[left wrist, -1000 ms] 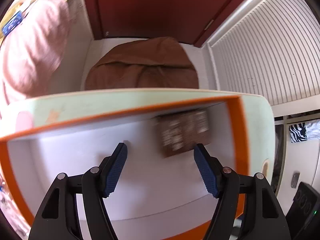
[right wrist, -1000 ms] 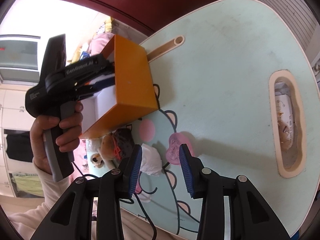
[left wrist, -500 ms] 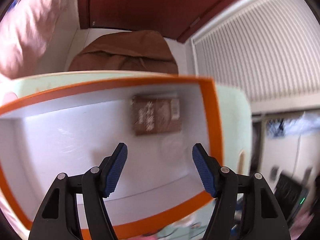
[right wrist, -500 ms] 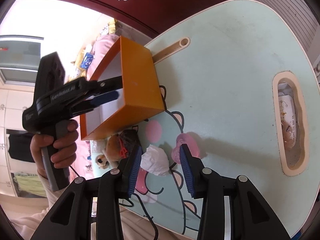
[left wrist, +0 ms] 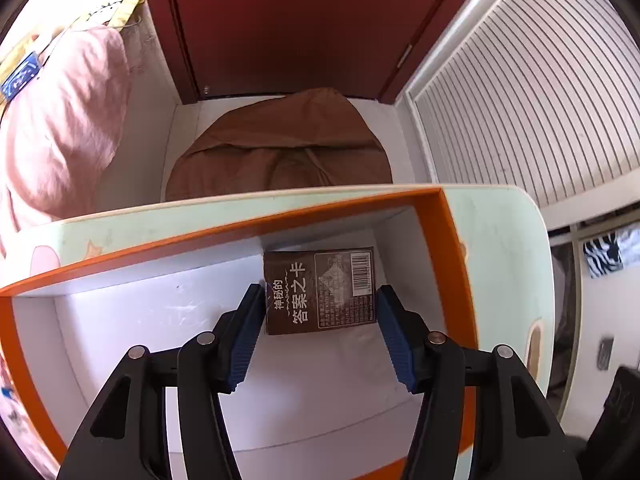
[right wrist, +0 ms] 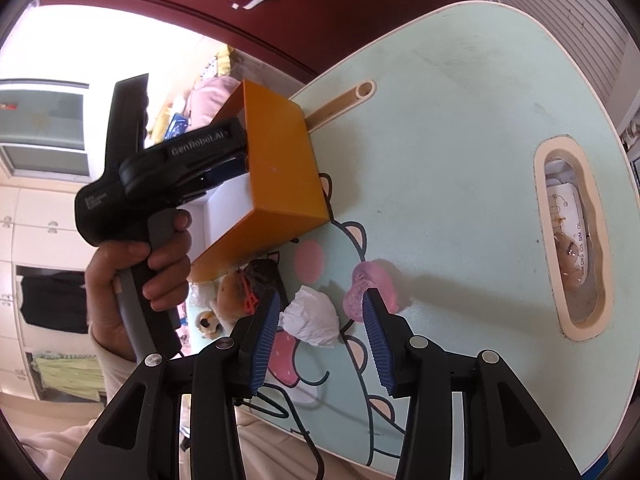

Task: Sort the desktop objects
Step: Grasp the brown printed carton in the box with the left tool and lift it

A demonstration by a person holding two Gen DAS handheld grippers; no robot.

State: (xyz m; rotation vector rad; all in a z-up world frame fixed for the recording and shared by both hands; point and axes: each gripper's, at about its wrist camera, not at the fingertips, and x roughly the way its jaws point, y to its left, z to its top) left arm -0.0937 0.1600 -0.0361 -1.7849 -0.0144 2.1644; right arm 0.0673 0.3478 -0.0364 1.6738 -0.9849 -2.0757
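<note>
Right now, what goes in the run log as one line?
left gripper: inside orange box, jaws closing around brown card pack | right gripper: jaws opening over crumpled tissue | pink heart: on table

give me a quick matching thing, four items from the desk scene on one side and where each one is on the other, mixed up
Things:
1. brown card pack
2. white crumpled paper
3. pink heart
4. orange box

Places:
a. just beyond the right tool's right finger
b. inside the box
c. between the right tool's fingers, on the desk
d. on the desk, left tool reaching in

Pairs: 1-b, 2-c, 3-a, 4-d
</note>
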